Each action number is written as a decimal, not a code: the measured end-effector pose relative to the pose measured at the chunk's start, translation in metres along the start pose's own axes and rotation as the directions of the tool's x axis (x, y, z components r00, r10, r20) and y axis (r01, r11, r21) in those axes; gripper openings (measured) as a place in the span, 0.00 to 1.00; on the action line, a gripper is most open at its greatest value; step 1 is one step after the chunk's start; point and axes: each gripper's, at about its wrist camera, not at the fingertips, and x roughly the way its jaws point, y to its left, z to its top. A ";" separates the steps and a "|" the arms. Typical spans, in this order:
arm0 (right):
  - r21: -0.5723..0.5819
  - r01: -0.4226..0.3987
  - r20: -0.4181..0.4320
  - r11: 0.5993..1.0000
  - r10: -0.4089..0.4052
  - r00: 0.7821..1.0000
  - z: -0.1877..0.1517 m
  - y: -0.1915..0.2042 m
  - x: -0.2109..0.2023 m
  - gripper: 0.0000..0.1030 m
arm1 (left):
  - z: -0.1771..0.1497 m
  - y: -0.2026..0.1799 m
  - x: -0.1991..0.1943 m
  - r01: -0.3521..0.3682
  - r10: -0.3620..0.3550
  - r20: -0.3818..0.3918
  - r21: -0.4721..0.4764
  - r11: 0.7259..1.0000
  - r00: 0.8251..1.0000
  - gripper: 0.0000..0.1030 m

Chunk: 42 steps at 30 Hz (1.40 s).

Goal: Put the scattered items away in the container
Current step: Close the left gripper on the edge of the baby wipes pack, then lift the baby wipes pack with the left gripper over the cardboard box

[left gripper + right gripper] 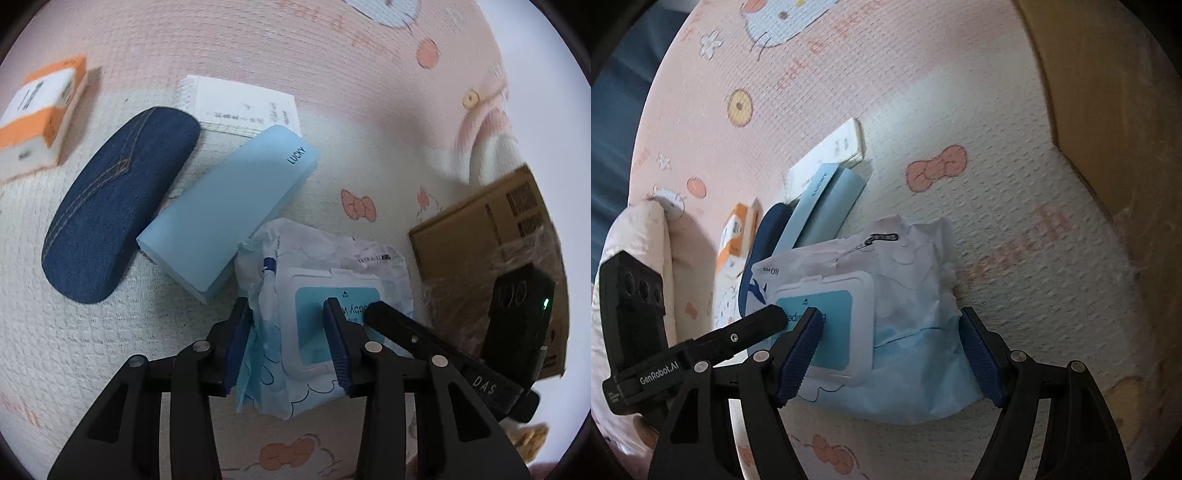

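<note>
The cardboard box [491,236], the container for this tidy-up, stands on the printed play mat [369,122] at the right of the left wrist view; its inside is not shown, so whether anything is in it cannot be told. Every item in sight still lies out on the mat, so the task looks at an early stage, or at least with much left.

Going down in size: the denim glasses case [114,203] and the pale blue case [229,206] lie side by side and touching, with a white notepad [240,103] tucked partly under the blue one. The orange and white carton [37,114] sits apart at the far left.

The wet wipes pack [886,332] lies nearest the box, just beside it. Both tools are on it. The left gripper [288,343] straddles one end, its jaws set either side of the crumpled wrapper and lid; whether they press is unclear. The right gripper [890,354] brackets the other end, jaws spread wide with the pads at the pack's sides, seemingly not yet squeezing.
</note>
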 end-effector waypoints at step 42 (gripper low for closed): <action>-0.112 0.173 0.495 0.979 -0.096 0.863 0.037 0.042 -0.253 0.64 | 0.022 -0.177 -0.119 0.171 -0.278 0.273 0.357 0.918 0.921 0.36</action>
